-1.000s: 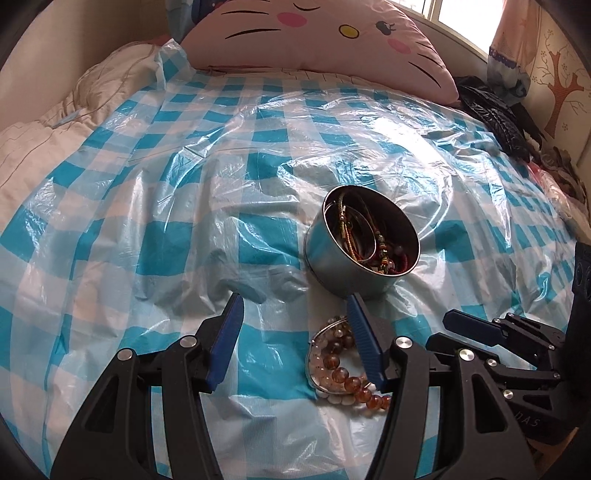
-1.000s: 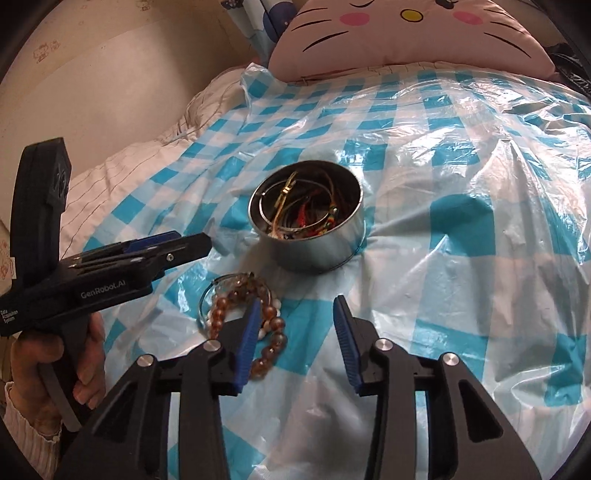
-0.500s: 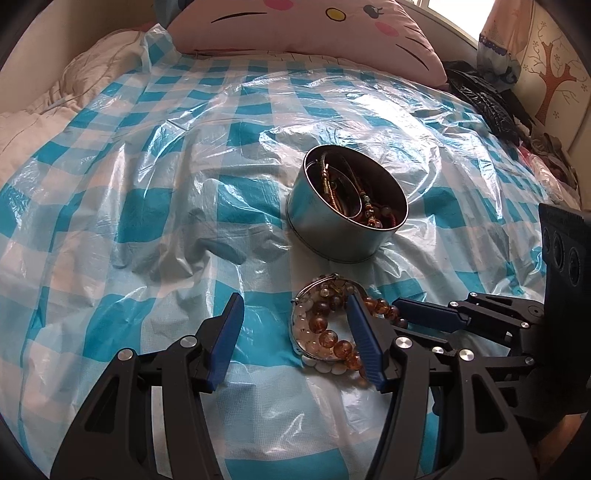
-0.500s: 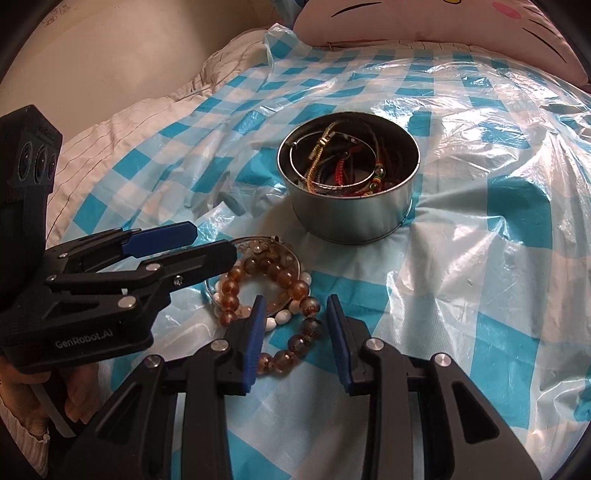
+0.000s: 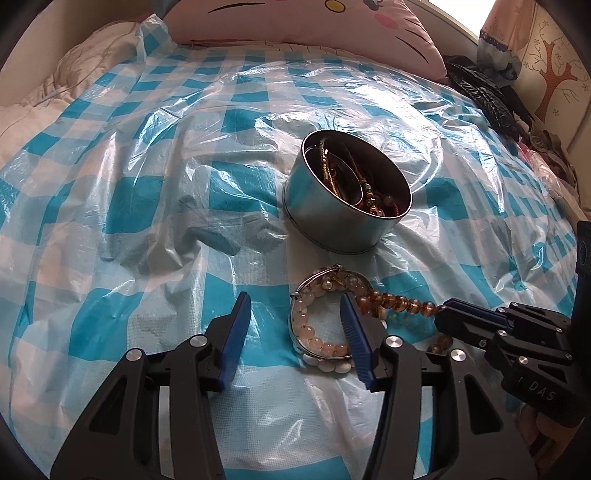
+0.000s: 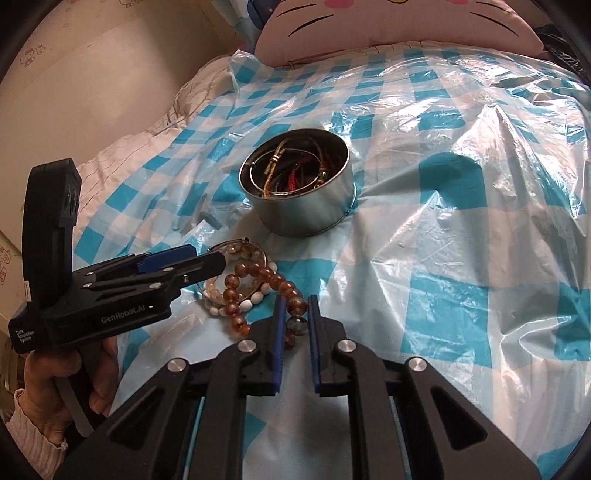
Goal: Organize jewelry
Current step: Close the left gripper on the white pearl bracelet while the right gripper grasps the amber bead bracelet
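Observation:
A round metal tin (image 5: 332,225) (image 6: 306,218) holding several bracelets stands on the blue-checked plastic sheet (image 5: 147,184). Just in front of it lies a small pile: a pale bead bracelet (image 5: 314,341) (image 6: 251,304), a silver bangle (image 5: 295,295) and an amber bead bracelet (image 5: 399,301) (image 6: 258,271). My right gripper (image 6: 296,308) (image 5: 443,312) is closing, its pads pressing on the amber beads, whose strand stretches toward it. My left gripper (image 5: 294,308) (image 6: 207,256) is also closing. Its right finger lies inside the bangle's ring and its left finger stays clear of the pile.
A pink cat-face pillow (image 5: 295,22) (image 6: 388,29) lies at the far edge. Dark clothing (image 5: 487,99) is heaped at the far right, and a white quilt (image 5: 37,92) lies along the left. A person's hand (image 6: 55,387) holds the left gripper's handle.
The right jaws have narrowed onto the amber beads and drawn that strand out to the right. The left jaws have narrowed slightly. Both views have come closer to the pile.

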Demonstrator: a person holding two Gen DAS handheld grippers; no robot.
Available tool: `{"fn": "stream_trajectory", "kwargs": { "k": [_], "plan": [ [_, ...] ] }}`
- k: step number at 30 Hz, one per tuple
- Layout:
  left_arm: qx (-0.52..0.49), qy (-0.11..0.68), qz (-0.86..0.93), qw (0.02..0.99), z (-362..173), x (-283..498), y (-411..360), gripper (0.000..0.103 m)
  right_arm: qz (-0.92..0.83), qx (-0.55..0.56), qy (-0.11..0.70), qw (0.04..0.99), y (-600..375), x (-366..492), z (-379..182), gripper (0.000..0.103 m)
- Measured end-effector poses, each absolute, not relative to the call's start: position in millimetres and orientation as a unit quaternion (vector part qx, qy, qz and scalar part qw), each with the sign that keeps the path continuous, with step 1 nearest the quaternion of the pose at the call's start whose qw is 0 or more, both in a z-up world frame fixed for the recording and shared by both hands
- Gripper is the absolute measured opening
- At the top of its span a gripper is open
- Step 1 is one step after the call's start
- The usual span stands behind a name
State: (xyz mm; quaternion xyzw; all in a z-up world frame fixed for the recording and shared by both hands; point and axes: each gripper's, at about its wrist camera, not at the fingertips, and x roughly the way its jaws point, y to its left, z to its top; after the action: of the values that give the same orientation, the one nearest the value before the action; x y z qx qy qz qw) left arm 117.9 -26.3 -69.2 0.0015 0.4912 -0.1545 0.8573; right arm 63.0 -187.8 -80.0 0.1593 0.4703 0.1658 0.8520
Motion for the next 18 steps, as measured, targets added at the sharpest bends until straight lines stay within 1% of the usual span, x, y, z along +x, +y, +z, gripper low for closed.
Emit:
{"fn": "stream_trajectory", "kwargs": {
  "k": [1, 2, 4, 7, 9, 10, 11, 13, 14, 18],
  "plan": [
    [0.002, 0.495, -0.155, 0.855, -71.3, 119.0, -26.6, 0.035, 0.165, 0.159, 0.473, 0.851, -187.6, 64.3, -81.5, 0.013],
    [0.002, 0.499, -0.156, 0.853, -72.8, 120.1, -26.7, 0.032, 0.166, 0.158, 0.476, 0.849, -186.7, 65.6, -83.2, 0.015],
    [0.000, 0.500, -0.158, 0.852, -73.9, 120.4, -26.2, 0.027, 0.169, 0.149, 0.480, 0.848, -182.0, 67.7, -85.4, 0.024],
    [0.005, 0.501, -0.157, 0.851, -75.1, 120.5, -27.2, 0.021, 0.169, 0.132, 0.484, 0.849, -175.9, 69.1, -86.8, 0.029],
    [0.009, 0.501, -0.156, 0.851, -74.9, 119.5, -27.6, 0.015, 0.167, 0.127, 0.488, 0.847, -174.5, 70.4, -89.0, 0.029],
    [0.010, 0.500, -0.157, 0.852, -74.4, 118.6, -28.0, 0.011, 0.167, 0.125, 0.489, 0.847, -173.9, 70.5, -89.5, 0.029],
    [0.013, 0.498, -0.155, 0.853, -73.1, 117.7, -28.2, 0.010, 0.167, 0.121, 0.489, 0.847, -173.4, 70.3, -89.3, 0.028],
    [0.014, 0.491, -0.154, 0.857, -68.8, 115.0, -27.7, 0.008, 0.169, 0.119, 0.489, 0.847, -173.2, 69.1, -89.1, 0.015],
    [0.010, 0.489, -0.156, 0.858, -67.0, 113.9, -26.7, 0.008, 0.170, 0.122, 0.487, 0.848, -174.3, 68.4, -88.3, 0.013],
    [-0.006, 0.471, -0.161, 0.867, -55.0, 105.4, -21.9, 0.007, 0.169, 0.144, 0.470, 0.855, -181.7, 61.7, -79.5, 0.012]
  ]
}}
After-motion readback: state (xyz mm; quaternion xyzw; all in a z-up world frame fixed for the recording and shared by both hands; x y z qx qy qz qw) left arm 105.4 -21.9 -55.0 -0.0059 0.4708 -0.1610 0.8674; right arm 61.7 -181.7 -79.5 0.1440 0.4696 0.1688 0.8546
